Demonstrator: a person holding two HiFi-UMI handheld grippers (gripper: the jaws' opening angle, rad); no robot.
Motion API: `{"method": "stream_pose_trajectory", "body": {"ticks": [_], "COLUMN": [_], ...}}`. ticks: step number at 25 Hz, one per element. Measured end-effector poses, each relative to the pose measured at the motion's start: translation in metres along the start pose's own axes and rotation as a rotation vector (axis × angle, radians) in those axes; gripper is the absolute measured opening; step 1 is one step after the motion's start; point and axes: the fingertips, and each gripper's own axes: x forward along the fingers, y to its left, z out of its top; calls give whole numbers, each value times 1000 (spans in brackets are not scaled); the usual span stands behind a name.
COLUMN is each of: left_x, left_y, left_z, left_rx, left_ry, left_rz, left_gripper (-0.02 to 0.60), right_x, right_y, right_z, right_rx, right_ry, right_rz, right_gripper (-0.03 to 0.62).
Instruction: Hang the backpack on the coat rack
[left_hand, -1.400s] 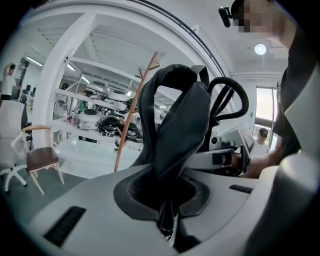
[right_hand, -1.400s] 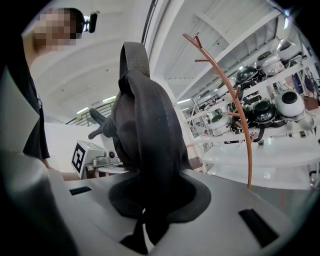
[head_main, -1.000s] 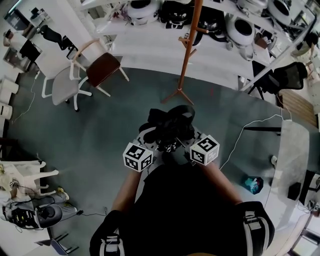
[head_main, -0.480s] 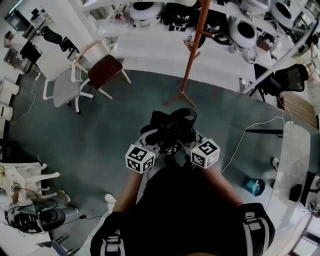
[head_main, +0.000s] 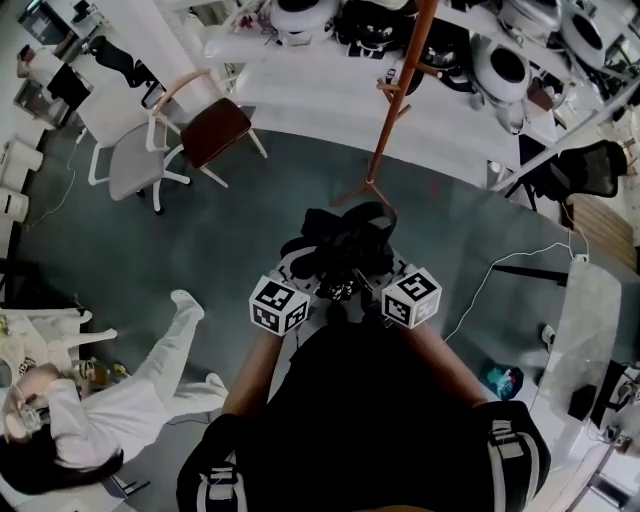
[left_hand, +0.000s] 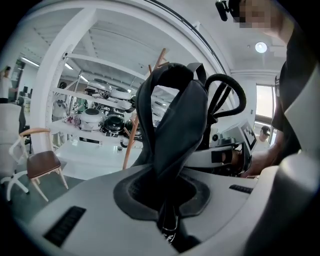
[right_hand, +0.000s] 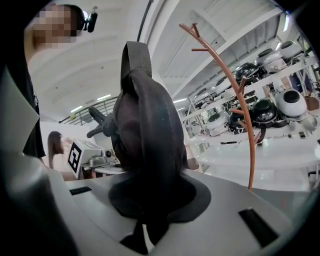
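Place: a robotics lab or open workroom.
Shelving: white racks (head_main: 330, 95) along the far edge of the floor, loaded with round white-and-black devices (head_main: 508, 65).
Seating: a wooden chair (head_main: 215, 130), a white swivel chair (head_main: 135, 165) and a black office chair (head_main: 590, 165).
Floor: bare grey-green (head_main: 200, 240), with a wooden coat rack (head_main: 395, 110) standing free on it.

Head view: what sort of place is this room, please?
Probably a robotics lab or workshop: round white machines stand in rows at the back, a swivel chair stands on the grey floor, and a loose cable trails across it.
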Motion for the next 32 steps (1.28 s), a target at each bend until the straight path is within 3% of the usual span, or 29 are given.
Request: {"method": "stream_pose_trajectory", "body": {"ticks": [13, 25, 32], "left_x": [104, 206, 242], "left_y": [35, 48, 48], "left_z": [55, 103, 121], "left_rx": [-25, -51, -82], "left_ry": [-10, -44, -58], "left_rz": [48, 140, 200], "left_gripper": [49, 49, 49], "right_x": [18, 12, 7], "right_y": [-109, -211, -246], "right_z": [60, 114, 135], "right_rx": [-19, -35, -47], "right_ry": [33, 58, 94], "right_rz": [48, 134, 187], "right_gripper": [83, 83, 83]}}
